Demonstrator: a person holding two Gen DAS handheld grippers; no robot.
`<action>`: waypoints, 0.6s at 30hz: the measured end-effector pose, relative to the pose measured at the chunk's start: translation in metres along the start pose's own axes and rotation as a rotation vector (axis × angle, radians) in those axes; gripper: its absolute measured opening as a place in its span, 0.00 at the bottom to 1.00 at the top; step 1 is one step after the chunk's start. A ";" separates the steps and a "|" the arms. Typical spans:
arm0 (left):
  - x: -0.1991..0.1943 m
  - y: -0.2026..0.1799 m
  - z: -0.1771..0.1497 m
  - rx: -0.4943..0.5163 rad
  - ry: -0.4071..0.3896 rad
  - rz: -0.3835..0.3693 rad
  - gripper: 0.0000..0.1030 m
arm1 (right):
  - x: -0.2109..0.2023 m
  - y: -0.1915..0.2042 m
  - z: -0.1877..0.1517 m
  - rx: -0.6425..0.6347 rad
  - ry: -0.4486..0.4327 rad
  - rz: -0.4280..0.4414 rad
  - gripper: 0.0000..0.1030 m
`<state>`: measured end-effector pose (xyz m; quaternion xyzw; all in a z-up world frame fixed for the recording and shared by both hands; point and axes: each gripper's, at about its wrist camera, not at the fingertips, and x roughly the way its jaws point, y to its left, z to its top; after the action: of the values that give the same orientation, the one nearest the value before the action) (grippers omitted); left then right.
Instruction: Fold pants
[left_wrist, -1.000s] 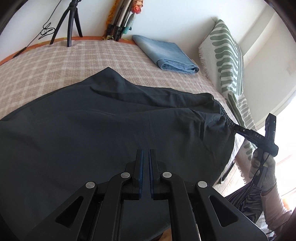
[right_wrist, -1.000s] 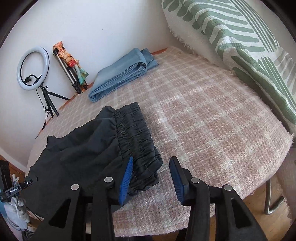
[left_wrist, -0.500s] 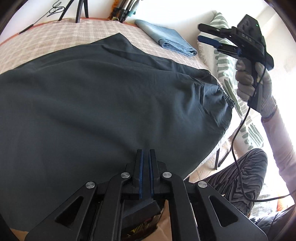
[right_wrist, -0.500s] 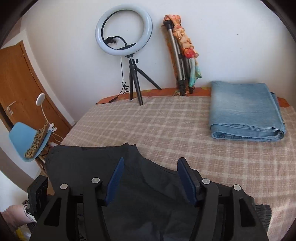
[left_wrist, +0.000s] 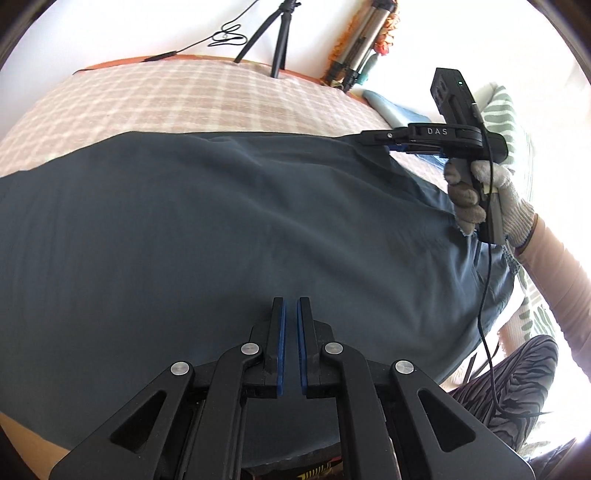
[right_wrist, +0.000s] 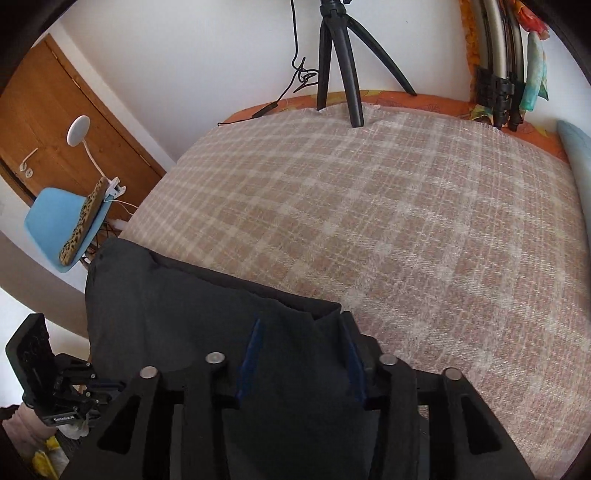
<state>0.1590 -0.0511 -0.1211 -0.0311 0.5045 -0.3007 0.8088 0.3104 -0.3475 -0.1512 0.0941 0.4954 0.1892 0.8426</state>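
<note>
Now | pants (left_wrist: 236, 236) spread on bed (left_wrist: 177, 96), far edge at 12 o'clock | left gripper (left_wrist: 290, 325) pressed together | right gripper (right_wrist: 303, 354) has just been closing, fabric between its pads | I should lift evenly and keep the edge taut.

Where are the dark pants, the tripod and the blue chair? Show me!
dark pants (left_wrist: 229, 229), left wrist view, on the middle of the spread fabric.
tripod (right_wrist: 338, 62), right wrist view, on its front black leg.
blue chair (right_wrist: 50, 221), right wrist view, on the bare seat shell.
</note>
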 end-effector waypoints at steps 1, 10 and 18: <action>0.000 0.005 -0.002 -0.013 0.001 -0.006 0.04 | -0.001 0.007 0.000 -0.036 -0.011 -0.040 0.05; 0.000 0.000 -0.003 -0.011 0.000 -0.005 0.07 | -0.002 -0.002 0.012 -0.021 -0.041 -0.153 0.29; -0.038 0.025 -0.001 -0.124 -0.090 0.044 0.31 | -0.050 0.015 -0.016 0.027 -0.157 -0.163 0.57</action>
<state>0.1576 -0.0112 -0.0999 -0.0836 0.4858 -0.2493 0.8336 0.2710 -0.3546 -0.1141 0.0792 0.4364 0.1054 0.8900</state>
